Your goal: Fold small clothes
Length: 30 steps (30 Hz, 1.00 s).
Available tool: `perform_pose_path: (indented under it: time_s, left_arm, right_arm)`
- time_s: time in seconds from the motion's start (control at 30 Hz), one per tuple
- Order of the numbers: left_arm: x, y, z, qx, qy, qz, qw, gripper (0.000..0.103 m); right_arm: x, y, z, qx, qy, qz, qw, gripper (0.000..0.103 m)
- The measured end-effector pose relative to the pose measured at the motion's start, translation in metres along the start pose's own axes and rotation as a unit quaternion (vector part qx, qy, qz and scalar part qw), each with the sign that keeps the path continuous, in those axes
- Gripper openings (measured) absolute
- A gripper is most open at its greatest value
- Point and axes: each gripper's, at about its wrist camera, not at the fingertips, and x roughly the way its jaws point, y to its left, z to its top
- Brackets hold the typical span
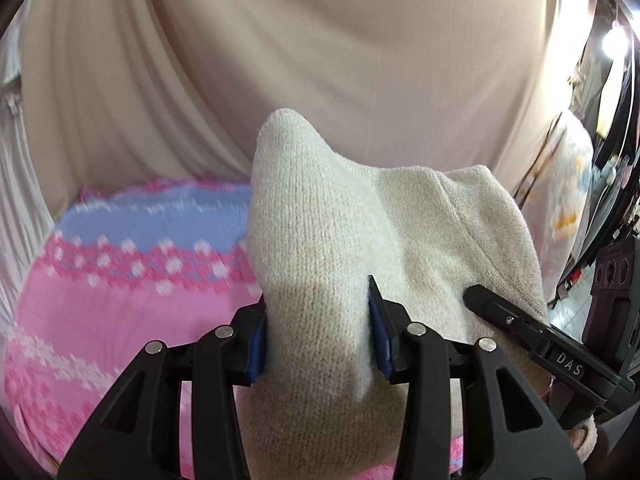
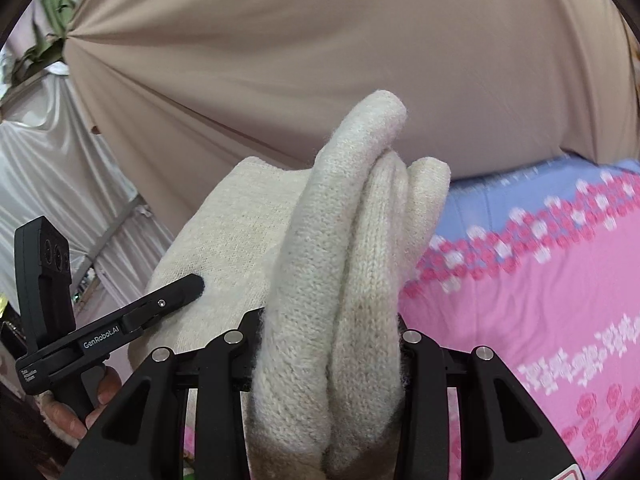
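A cream knitted garment (image 1: pixel 320 220) is held up above the bed, bunched into thick folds. My left gripper (image 1: pixel 318 332) is shut on one fold, its blue pads pressing both sides. In the right wrist view the same knit (image 2: pixel 340 240) stands in several upright folds, and my right gripper (image 2: pixel 328 340) is shut on them with its pads buried in the wool. Each gripper shows in the other's view: a right finger (image 1: pixel 516 324) lies against the cloth, and a left finger (image 2: pixel 168 300) lies on the knit's flat part. A hand (image 2: pixel 68 416) holds the left gripper's handle.
A pink bedspread with a blue band and white-pink flower pattern (image 1: pixel 120 300) (image 2: pixel 540 300) lies below. A beige curtain (image 1: pixel 320 60) (image 2: pixel 320 60) fills the background. White drapes (image 2: pixel 48 160) hang at the left, and dark furniture (image 1: pixel 616 160) stands at the far right.
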Motion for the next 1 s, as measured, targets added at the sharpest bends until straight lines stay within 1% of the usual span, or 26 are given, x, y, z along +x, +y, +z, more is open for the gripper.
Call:
perform_pose_path:
  time_s: [0.13,0.23,0.33,0.4,0.43,0.47,0.5,0.53,0.57,0.6,0.63,0.67,0.7,0.73,0.77,0.8,0.87,0.9,0.93,0.97,1.0]
  left_arm:
    - [-0.035,0.025,0.020,0.001,-0.043,-0.001,0.9991,0.041]
    - [-0.052,0.044,0.030,-0.002,-0.062,-0.002,0.9980,0.041]
    - [-0.060,0.070,0.035,-0.007,-0.068,0.001,0.9977,0.042]
    - [-0.056,0.089,0.034,-0.015,-0.060,0.007,0.9980,0.042]
    - [-0.051,0.098,0.032,-0.019,-0.054,0.011,0.9983,0.043]
    - [-0.039,0.111,0.027,-0.022,-0.043,0.017,0.9987,0.045]
    - [-0.020,0.125,0.018,-0.027,-0.024,0.030,0.9989,0.049]
    - [-0.007,0.135,0.010,-0.031,-0.012,0.040,0.9987,0.052]
    - [0.022,0.149,-0.007,-0.030,0.007,0.060,0.9977,0.061]
    - [0.040,0.159,-0.019,-0.026,0.016,0.077,0.9965,0.072]
    - [0.063,0.170,-0.036,-0.019,0.026,0.106,0.9939,0.072]
    - [0.096,0.185,-0.063,-0.008,0.042,0.151,0.9876,0.071]
    - [0.110,0.194,-0.077,-0.008,0.055,0.172,0.9835,0.064]
    - [0.124,0.205,-0.093,-0.010,0.085,0.188,0.9785,0.060]
    - [0.130,0.215,-0.105,-0.022,0.113,0.181,0.9767,0.059]
    - [0.128,0.223,-0.112,-0.044,0.120,0.163,0.9783,0.060]
    - [0.121,0.232,-0.121,-0.077,0.123,0.135,0.9802,0.061]
    - [0.120,0.233,-0.122,-0.084,0.125,0.127,0.9803,0.062]
    - [0.119,0.232,-0.123,-0.093,0.125,0.119,0.9807,0.063]
    - [0.120,0.232,-0.125,-0.102,0.125,0.110,0.9808,0.066]
    - [0.123,0.232,-0.125,-0.109,0.129,0.106,0.9799,0.068]
  right_arm:
    - [0.002,0.042,0.017,-0.036,-0.025,0.021,0.999,0.037]
    - [0.012,0.067,0.024,-0.049,-0.031,0.037,0.998,0.037]
    - [0.032,0.083,0.023,-0.054,-0.025,0.045,0.997,0.037]
    - [0.058,0.089,0.017,-0.049,-0.009,0.045,0.998,0.039]
    - [0.070,0.088,0.011,-0.044,-0.001,0.045,0.998,0.042]
    - [0.090,0.086,0.003,-0.039,0.010,0.038,0.998,0.044]
    - [0.111,0.080,-0.008,-0.038,0.023,0.030,0.999,0.048]
    - [0.137,0.069,-0.024,-0.034,0.038,0.017,0.999,0.055]
    - [0.159,0.057,-0.041,-0.030,0.052,0.003,0.998,0.059]
    - [0.183,0.040,-0.061,-0.023,0.070,-0.022,0.997,0.065]
    - [0.207,0.021,-0.083,-0.013,0.094,-0.062,0.994,0.064]
    - [0.233,-0.002,-0.111,0.002,0.137,-0.124,0.983,0.060]
    - [0.242,-0.013,-0.125,0.016,0.164,-0.150,0.975,0.034]
    - [0.243,-0.019,-0.137,0.035,0.182,-0.156,0.970,0.017]
    - [0.234,-0.016,-0.142,0.045,0.176,-0.143,0.973,0.017]
    - [0.224,-0.006,-0.142,0.035,0.164,-0.140,0.976,0.017]
    - [0.216,0.016,-0.135,0.012,0.160,-0.128,0.979,0.017]
    - [0.216,0.025,-0.131,0.004,0.157,-0.125,0.980,0.017]
    - [0.219,0.033,-0.127,-0.004,0.155,-0.120,0.980,0.017]
    - [0.226,0.039,-0.122,-0.013,0.155,-0.118,0.981,0.017]
    - [0.234,0.041,-0.120,-0.020,0.158,-0.122,0.980,0.017]
